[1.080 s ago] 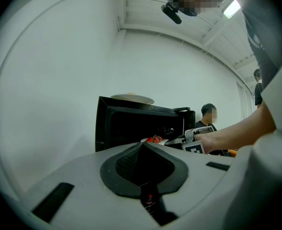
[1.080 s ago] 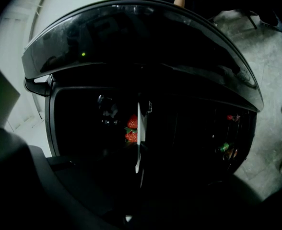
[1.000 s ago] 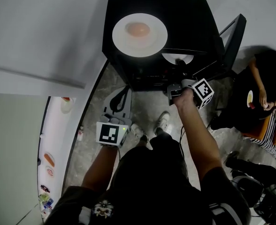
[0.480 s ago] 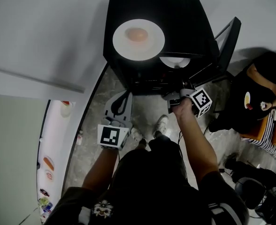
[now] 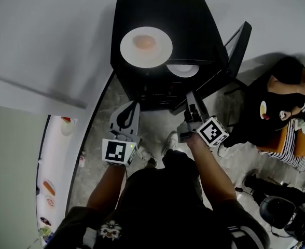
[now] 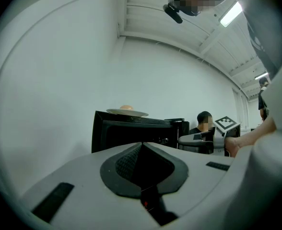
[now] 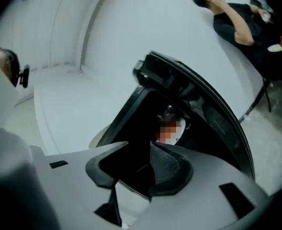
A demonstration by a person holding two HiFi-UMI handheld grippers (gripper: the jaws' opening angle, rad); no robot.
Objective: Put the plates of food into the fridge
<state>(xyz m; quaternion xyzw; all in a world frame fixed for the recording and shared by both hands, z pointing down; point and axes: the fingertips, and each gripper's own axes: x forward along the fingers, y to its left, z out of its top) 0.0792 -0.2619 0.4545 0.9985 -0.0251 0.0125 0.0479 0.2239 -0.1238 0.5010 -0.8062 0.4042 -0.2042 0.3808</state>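
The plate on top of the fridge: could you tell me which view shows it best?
The head view: it looks down on the whole plate, food in the middle. The left gripper view shows it edge-on and small. The right gripper view shows at most a sliver of rim.

Half under the top panel of my black fridge (image 5: 163,40), a second plate (image 5: 182,70) shows only as a pale crescent, its contents hidden. On the fridge, the top plate (image 5: 157,58) carries a pinkish lump (image 5: 143,41) too small to name. Left of the fridge, small items (image 5: 47,187) on a white surface (image 5: 64,160) are unreadable, and the surface runs off the frame's edge.
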